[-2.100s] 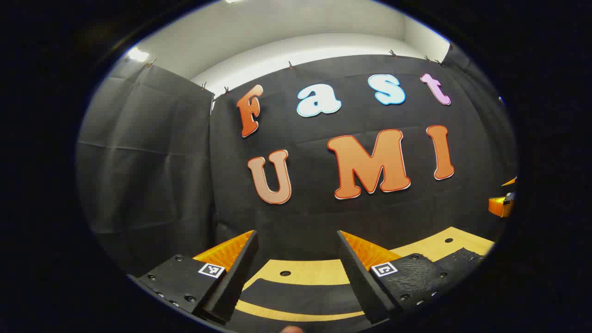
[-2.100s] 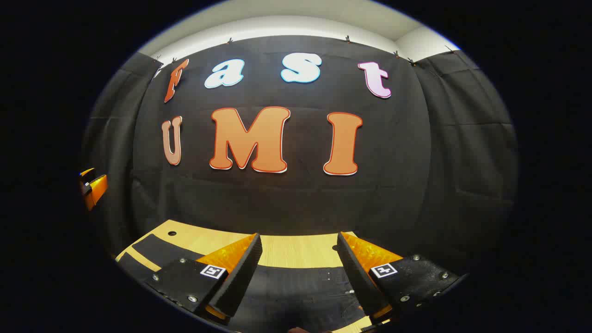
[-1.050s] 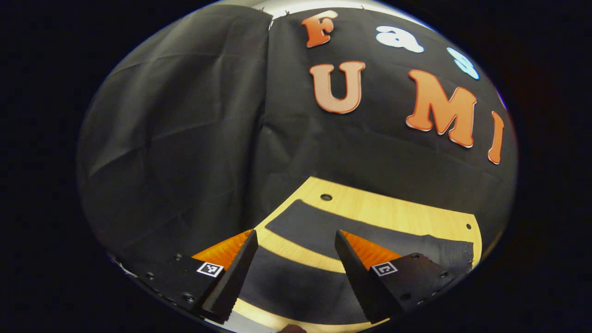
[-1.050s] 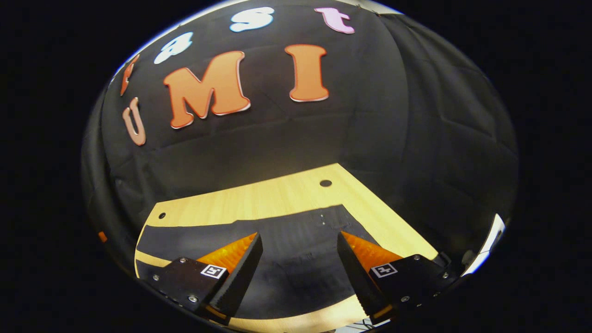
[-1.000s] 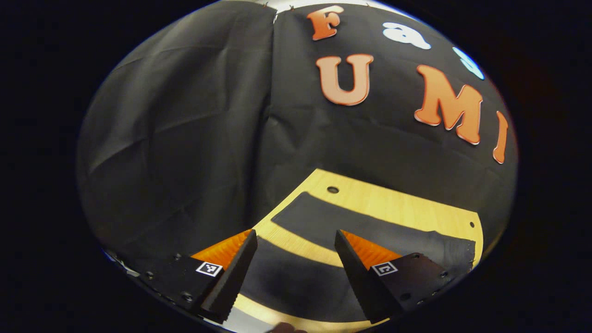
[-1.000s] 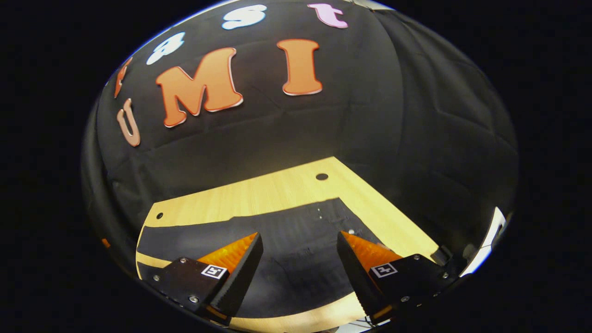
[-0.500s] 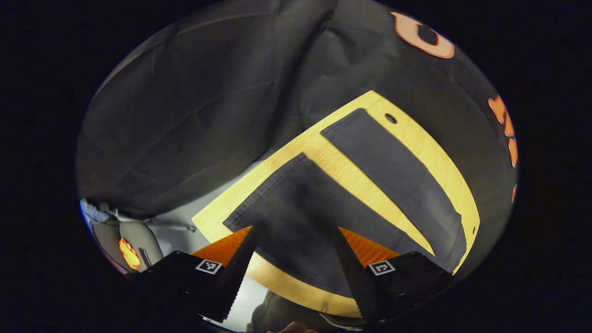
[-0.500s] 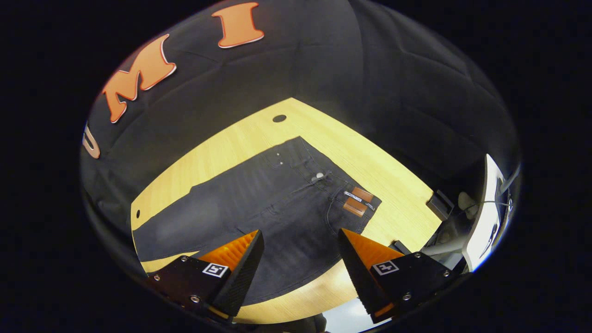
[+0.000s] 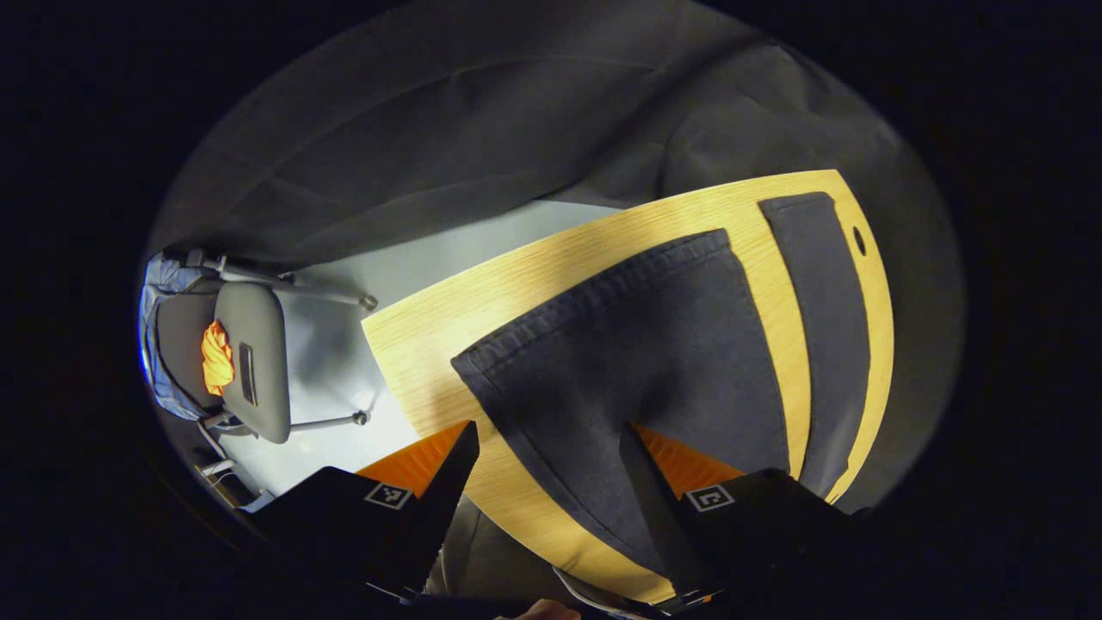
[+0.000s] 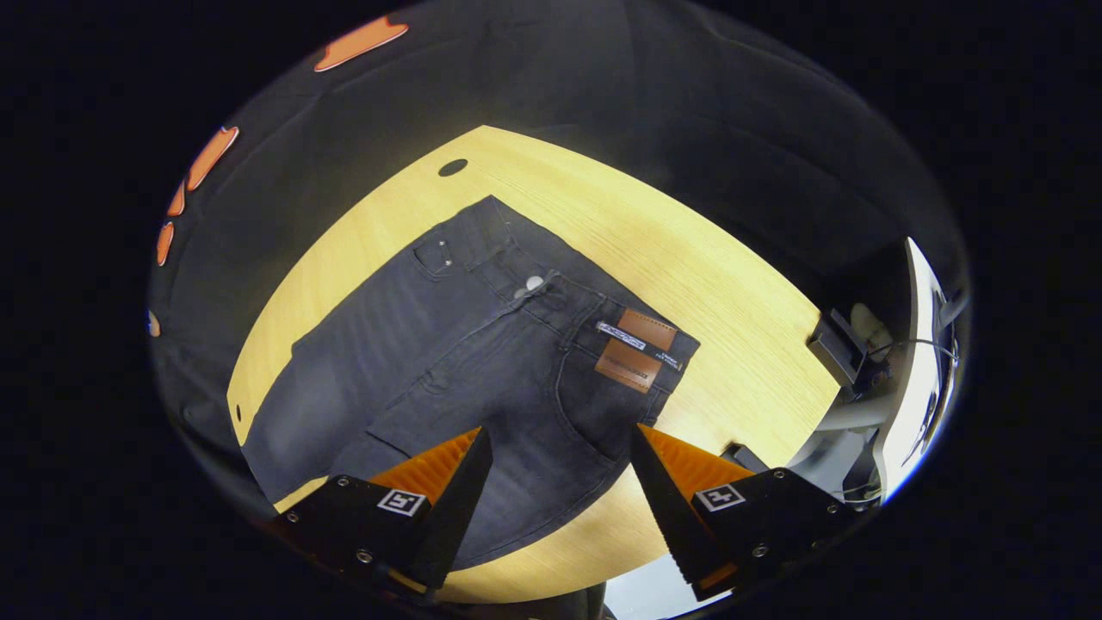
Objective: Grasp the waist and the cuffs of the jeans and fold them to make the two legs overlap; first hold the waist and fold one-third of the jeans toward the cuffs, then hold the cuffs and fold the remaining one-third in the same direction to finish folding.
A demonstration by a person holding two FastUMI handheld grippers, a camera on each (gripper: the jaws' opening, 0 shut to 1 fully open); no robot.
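While the dark jeans (image 10: 448, 362) lie spread flat on the wooden table (image 10: 689, 258), their two legs are apart, with a strip of bare wood between them in the left gripper view. The waist (image 10: 594, 319), with its button and leather patch, lies toward the table's right edge in the right gripper view; the near cuff (image 9: 594, 293) lies close to the table's left edge. Both tongs hang above the cloth with fingers spread wide, gripping nothing: the left tongs (image 9: 542, 482) over the near leg, the right tongs (image 10: 560, 482) over the hip. Beyond the table's left edge a grey chair (image 9: 250, 362) stands on the floor.
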